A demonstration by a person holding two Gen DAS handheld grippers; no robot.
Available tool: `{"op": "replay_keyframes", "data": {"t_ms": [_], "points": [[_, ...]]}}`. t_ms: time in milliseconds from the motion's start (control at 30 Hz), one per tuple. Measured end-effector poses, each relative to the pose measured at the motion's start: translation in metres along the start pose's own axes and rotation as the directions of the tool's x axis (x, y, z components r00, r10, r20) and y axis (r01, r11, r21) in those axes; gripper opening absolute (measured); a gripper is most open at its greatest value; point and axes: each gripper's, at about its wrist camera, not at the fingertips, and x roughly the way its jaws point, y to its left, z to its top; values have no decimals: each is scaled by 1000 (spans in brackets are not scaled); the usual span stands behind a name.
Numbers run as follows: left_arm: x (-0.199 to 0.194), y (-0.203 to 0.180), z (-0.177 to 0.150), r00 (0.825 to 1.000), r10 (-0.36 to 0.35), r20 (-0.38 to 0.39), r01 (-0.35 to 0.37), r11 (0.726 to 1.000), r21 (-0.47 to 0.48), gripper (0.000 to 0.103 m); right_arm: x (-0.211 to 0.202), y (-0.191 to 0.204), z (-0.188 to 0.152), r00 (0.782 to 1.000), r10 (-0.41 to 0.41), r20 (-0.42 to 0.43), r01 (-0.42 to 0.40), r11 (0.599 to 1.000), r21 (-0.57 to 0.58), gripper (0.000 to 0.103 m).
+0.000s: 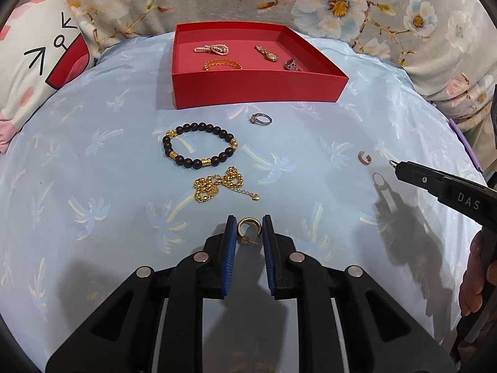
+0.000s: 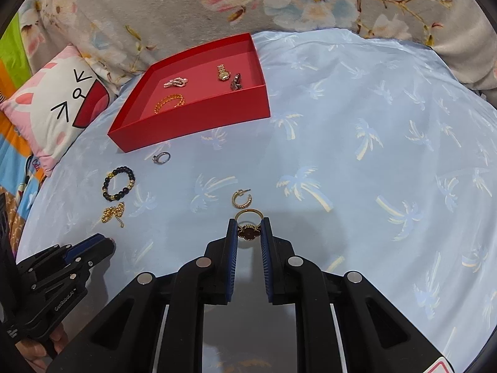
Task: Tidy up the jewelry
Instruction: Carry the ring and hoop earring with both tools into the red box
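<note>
My left gripper (image 1: 249, 228) is shut on a gold hoop earring (image 1: 248, 225), held between its blue pads above the cloth. My right gripper (image 2: 249, 228) is shut on a gold ring with a dark red stone (image 2: 248, 223); in the left wrist view its tip (image 1: 396, 164) shows at the right. A red box (image 1: 254, 88) at the back holds a pearl piece (image 1: 212, 49), a gold bangle (image 1: 222, 64), a small watch (image 1: 267, 53) and a dark ring (image 1: 291, 64). On the cloth lie a black bead bracelet (image 1: 198, 147), a gold chain (image 1: 217, 185), a silver ring (image 1: 261, 119) and another gold hoop earring (image 2: 241, 199).
A small ear cuff (image 1: 364, 157) lies on the light blue palm-print cloth (image 1: 93, 161) near my right gripper. A cartoon cushion (image 1: 40, 62) sits at the left and a floral blanket (image 1: 341, 0) runs along the back.
</note>
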Motion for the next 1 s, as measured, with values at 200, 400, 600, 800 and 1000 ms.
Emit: {"op": "replay_keyframes", "data": {"t_ms": [200,400,600,800,1000], "points": [[-6,12,1,1000,4,7,-4,1000,-31,16,0,5,0,1000,12,-2,-12,1000,-10,13],[-12,26,13,1000,2,24,-1,998,-64,16,-3,10,10,999,35,14,-35,999,-12,13],[-14,36,38,998,14,62,-9,997,-76,16,-1,23,39,997,49,53,-46,997,-55,13],[-13,50,81,992,28,125,-16,995,-94,16,11,36,88,991,97,93,-90,993,-77,13],[0,52,137,980,46,195,-33,997,-70,16,45,53,140,987,131,93,-122,988,-95,14]]}}
